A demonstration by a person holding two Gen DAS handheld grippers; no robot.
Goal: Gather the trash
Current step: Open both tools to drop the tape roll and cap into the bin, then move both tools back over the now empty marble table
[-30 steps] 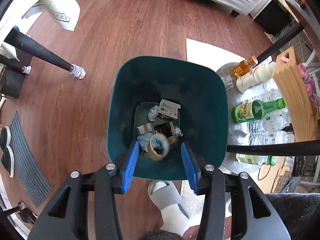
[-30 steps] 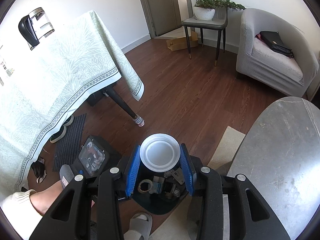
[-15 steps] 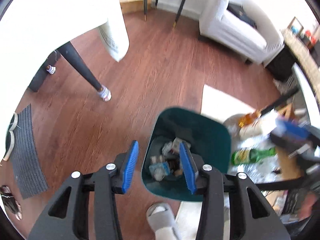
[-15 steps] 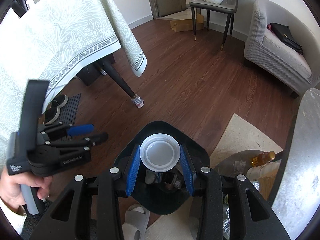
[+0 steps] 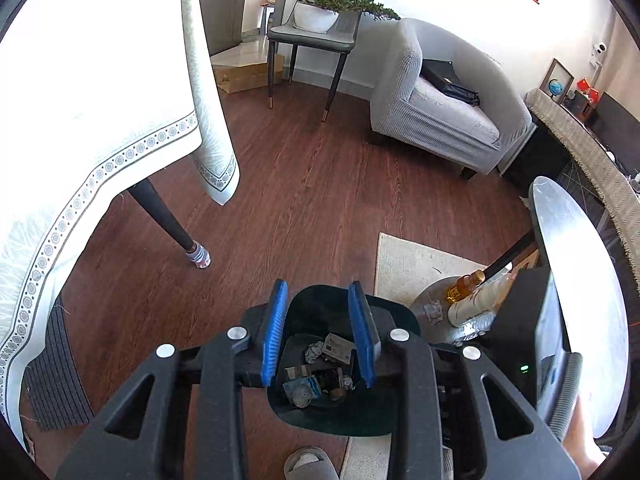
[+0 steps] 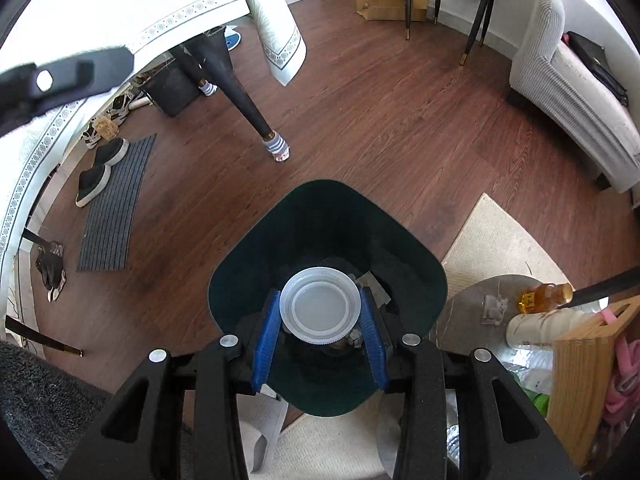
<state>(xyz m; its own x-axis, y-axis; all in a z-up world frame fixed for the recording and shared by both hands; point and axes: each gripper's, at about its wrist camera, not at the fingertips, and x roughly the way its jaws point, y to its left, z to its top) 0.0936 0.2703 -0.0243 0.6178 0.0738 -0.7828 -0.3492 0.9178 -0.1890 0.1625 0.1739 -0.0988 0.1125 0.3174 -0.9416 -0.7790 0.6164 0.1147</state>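
A dark green bin [image 6: 248, 264] stands on the wood floor with crumpled paper, small boxes and a tape roll [image 5: 320, 368] at its bottom. My right gripper [image 6: 320, 294] hangs over the bin's mouth, pointing steeply down and shut on a round white plastic lid [image 6: 319, 308], which hides most of the trash beneath. My left gripper [image 5: 318, 284] is higher up above the bin [image 5: 320, 420], its blue pads drawn in with nothing between them. The right tool's black body [image 5: 528, 344] shows at the right edge of the left wrist view.
A table with a white patterned cloth [image 5: 100, 128] and a dark leg [image 5: 168, 224] is on the left. A low round stand with bottles [image 6: 536, 300] is right of the bin, on a beige rug [image 6: 500, 240]. A grey armchair [image 5: 448, 112], a floor mat with shoes [image 6: 112, 200] and a slipper [image 5: 308, 464] surround the bin.
My left gripper rose away from the bin and tilted up, its empty jaws narrowing. My right gripper came down toward the bin's mouth with the white lid still held.
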